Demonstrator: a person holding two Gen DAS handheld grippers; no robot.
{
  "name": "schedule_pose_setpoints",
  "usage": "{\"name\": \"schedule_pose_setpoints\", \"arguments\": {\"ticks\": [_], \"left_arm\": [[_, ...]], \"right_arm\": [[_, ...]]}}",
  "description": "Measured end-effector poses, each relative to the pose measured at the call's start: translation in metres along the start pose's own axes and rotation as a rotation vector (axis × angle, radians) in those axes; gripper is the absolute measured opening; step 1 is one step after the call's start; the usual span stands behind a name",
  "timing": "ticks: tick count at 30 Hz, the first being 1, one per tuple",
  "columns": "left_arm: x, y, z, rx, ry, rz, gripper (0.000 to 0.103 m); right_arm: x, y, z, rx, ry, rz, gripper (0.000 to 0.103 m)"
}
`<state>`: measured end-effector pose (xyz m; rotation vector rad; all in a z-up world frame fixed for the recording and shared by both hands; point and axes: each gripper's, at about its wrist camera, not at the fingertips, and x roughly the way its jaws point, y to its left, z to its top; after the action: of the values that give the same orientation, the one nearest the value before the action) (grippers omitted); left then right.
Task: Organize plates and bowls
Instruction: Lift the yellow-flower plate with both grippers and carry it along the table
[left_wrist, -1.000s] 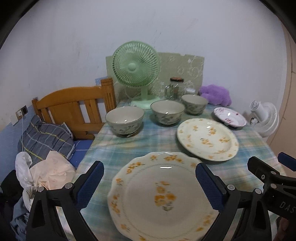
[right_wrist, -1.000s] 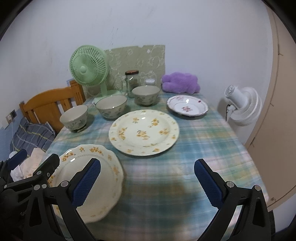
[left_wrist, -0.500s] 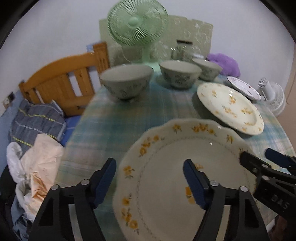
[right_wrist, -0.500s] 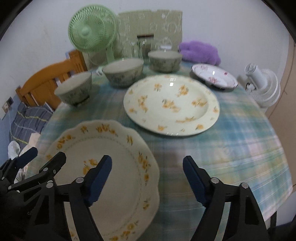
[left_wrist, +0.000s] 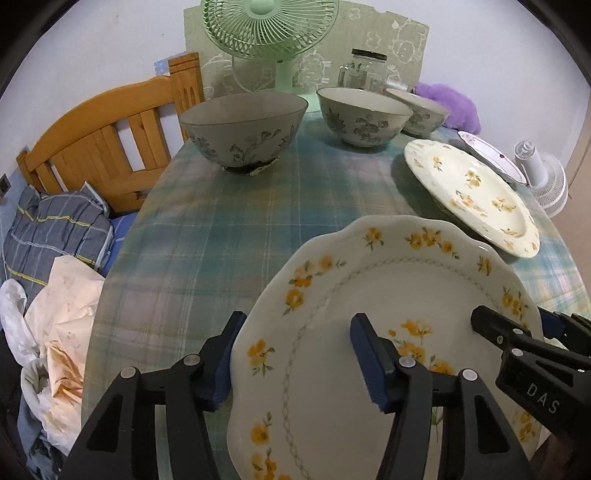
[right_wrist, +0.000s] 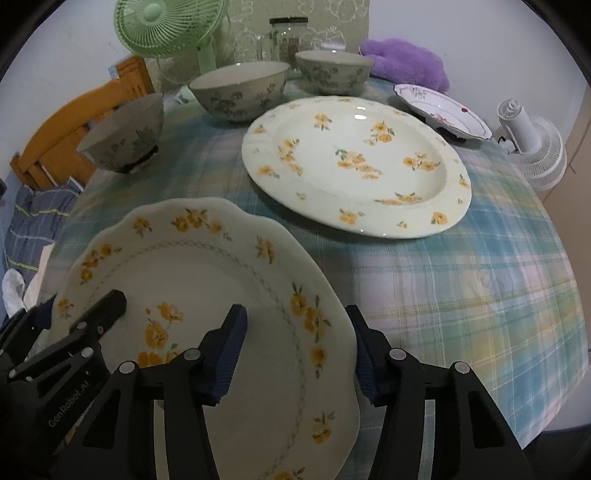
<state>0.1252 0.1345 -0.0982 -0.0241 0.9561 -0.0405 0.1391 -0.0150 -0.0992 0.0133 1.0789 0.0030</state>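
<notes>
The scalloped cream plate with yellow flowers (left_wrist: 369, 332), at the surface's near edge, is straddled rim-wise by the left tongs (left_wrist: 295, 354) and right tongs (right_wrist: 295, 347); both have just been closing, pads not yet pressing.

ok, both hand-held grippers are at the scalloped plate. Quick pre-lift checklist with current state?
1. Left hand-held gripper straddles the left rim of the scalloped plate, jaws just been closing: ok.
2. Right hand-held gripper straddles the right rim, jaws just been closing: ok.
3. Pads pressing the rim: not ok, gaps visible.
4. Plate flat on the tablecloth: cannot tell.
5. Round flowered plate clear of the scalloped plate: ok.
6. Nearest bowl clear of both grippers: ok.
</notes>
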Motion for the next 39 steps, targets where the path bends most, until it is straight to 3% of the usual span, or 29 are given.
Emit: {"name": "schedule_pose_setpoints", "arguments": {"ticks": [8, 13, 25, 39], "left_arm": [[-0.004, -0.001, 0.003, -0.017, 0.043, -0.026, 0.060], [-0.020, -0.016, 0.009, -0.013, 0.024, -0.035, 0.060], [-0.043, -0.089, 0.028, -0.006, -0.011, -0.037, 0.060], [-0.031, -0.186, 0.035, 0.048, -0.004, -0.044, 0.060]], "right_arm": [[-0.007, -0.002, 0.000, 0.007, 0.027, -0.012, 0.056], [-0.024, -0.018, 0.000, 0.026, 0.013, -0.003, 0.056], [-0.055, -0.090, 0.020, 0.032, -0.033, -0.022, 0.056], [-0.056, -0.188, 0.025, 0.073, -0.022, -0.033, 0.056]]}}
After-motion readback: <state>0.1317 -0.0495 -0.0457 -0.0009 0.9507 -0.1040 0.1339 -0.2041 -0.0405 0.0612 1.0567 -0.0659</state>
